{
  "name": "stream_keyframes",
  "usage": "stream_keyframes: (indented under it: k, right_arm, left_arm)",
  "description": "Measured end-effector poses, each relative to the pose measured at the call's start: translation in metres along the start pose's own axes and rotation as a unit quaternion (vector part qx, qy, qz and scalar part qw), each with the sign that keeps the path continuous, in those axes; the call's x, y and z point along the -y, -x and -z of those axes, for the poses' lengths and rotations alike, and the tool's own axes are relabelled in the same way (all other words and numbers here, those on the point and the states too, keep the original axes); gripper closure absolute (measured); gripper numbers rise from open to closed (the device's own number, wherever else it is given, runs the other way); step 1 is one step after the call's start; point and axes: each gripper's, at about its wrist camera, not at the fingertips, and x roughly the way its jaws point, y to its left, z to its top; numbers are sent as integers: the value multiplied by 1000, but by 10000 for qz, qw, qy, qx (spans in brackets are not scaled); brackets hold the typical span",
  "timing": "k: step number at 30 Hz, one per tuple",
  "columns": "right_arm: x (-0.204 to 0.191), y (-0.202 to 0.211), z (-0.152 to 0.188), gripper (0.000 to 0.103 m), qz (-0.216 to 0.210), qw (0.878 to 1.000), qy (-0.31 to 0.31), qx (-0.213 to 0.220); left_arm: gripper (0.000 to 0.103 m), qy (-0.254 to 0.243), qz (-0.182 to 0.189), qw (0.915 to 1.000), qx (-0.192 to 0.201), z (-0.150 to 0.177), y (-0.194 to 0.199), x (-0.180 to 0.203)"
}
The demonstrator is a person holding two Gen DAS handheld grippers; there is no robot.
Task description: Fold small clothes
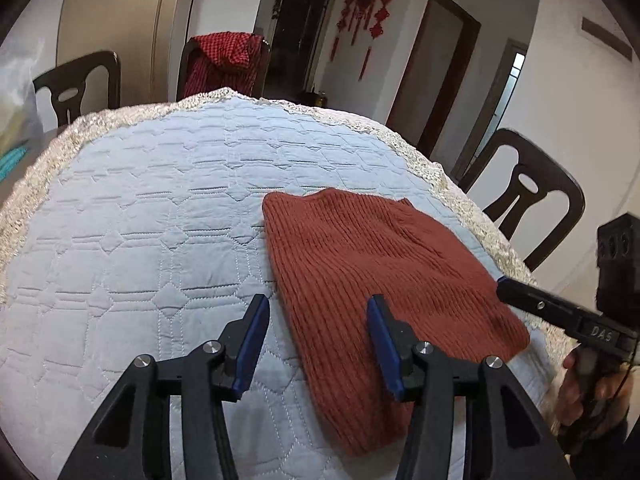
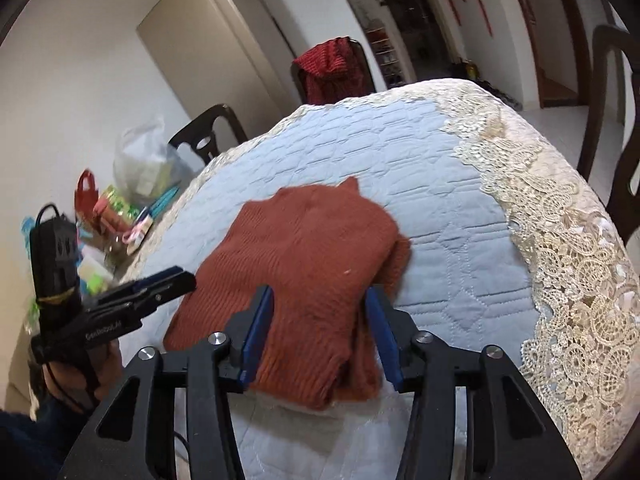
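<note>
A rust-red knitted sweater (image 1: 360, 248) lies folded into a flat packet on the blue quilted table cover (image 1: 140, 220). My left gripper (image 1: 318, 308) is open just above the packet's near left edge; one pad is over the quilt, the other over the knit. In the right wrist view the sweater (image 2: 304, 248) sits between and beneath the blue pads of my right gripper (image 2: 320, 296), which is open and not pinching the cloth. The right gripper (image 1: 504, 284) also shows at the sweater's right edge, held by a hand. The left gripper (image 2: 176, 280) hovers at the sweater's left side.
A cream lace cloth (image 2: 560, 240) hangs over the table's right edge. Dark wooden chairs (image 1: 528, 188) ring the table; one carries a red checked garment (image 1: 226, 60). A plastic bag (image 2: 140, 160) and colourful clutter (image 2: 116, 212) crowd the table's left part.
</note>
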Motion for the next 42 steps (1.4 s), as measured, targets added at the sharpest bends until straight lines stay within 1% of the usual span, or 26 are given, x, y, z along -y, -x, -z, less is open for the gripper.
stream_keyframes:
  k: [3, 5, 6, 7, 11, 16, 23, 25, 27, 28, 29, 30, 31, 32, 34, 36, 39, 42]
  right_arm:
    - [10, -13, -4, 54, 65, 9997, -182, -136]
    - [19, -24, -6, 52, 127, 9988, -354, -323]
    - [23, -28, -6, 46, 109, 9983, -438, -364]
    - [29, -30, -5, 43, 39, 9975, -596, -371]
    - [36, -30, -6, 43, -138, 9969, -701, -324]
    - [43, -35, -13, 43, -247, 9957, -829, -344]
    - [53, -44, -23, 43, -513, 9918, -1103, -387]
    - [49, -42, -20, 47, -589, 9916, -1038, -495]
    - [45, -41, -12, 60, -772, 9890, -1065, -678]
    - [44, -42, -8, 62, -844, 9879, -1084, -725]
    - [42, -40, -4, 63, -859, 9884, -1055, -678]
    - [42, -40, -3, 64, -842, 9891, -1014, -662]
    - [44, -41, -4, 65, -870, 9882, -1068, -675]
    - [46, -43, -6, 68, -897, 9871, -1135, -688]
    - [46, -45, -9, 71, -908, 9867, -1152, -706]
    - [42, -44, -11, 75, -864, 9878, -1088, -703]
    - [36, -38, -13, 77, -849, 9889, -1046, -631]
    - [25, -30, -16, 78, -996, 9886, -1007, -509]
  left_arm:
    - [48, 168, 166, 9997, -112, -3, -9, -5]
    - [46, 255, 272, 9991, -194, -2, -16, -8]
    - [45, 288, 311, 9989, -222, -2, -18, -8]
    - [44, 324, 351, 9986, -247, -1, -20, -10]
    - [38, 491, 476, 9972, -301, 2, -26, -16]
    - [35, 627, 664, 9951, -387, 4, -33, -18]
    - [34, 563, 663, 9953, -426, 4, -34, -15]
    - [34, 527, 632, 9957, -423, 8, -31, -12]
    - [35, 501, 637, 9957, -447, 12, -29, -8]
    - [35, 498, 626, 9958, -450, 12, -29, -7]
    - [36, 472, 615, 9960, -454, 11, -30, -5]
    - [40, 456, 630, 9959, -463, 9, -33, -4]
    - [41, 445, 655, 9957, -476, 8, -35, -3]
    - [43, 425, 641, 9958, -488, 6, -36, -1]
    - [50, 378, 659, 9959, -499, 3, -37, 1]
    - [62, 420, 704, 9955, -486, 0, -34, 0]
    - [68, 491, 820, 9946, -403, -3, -23, -4]
    - [68, 474, 847, 9949, -276, -5, -10, -8]
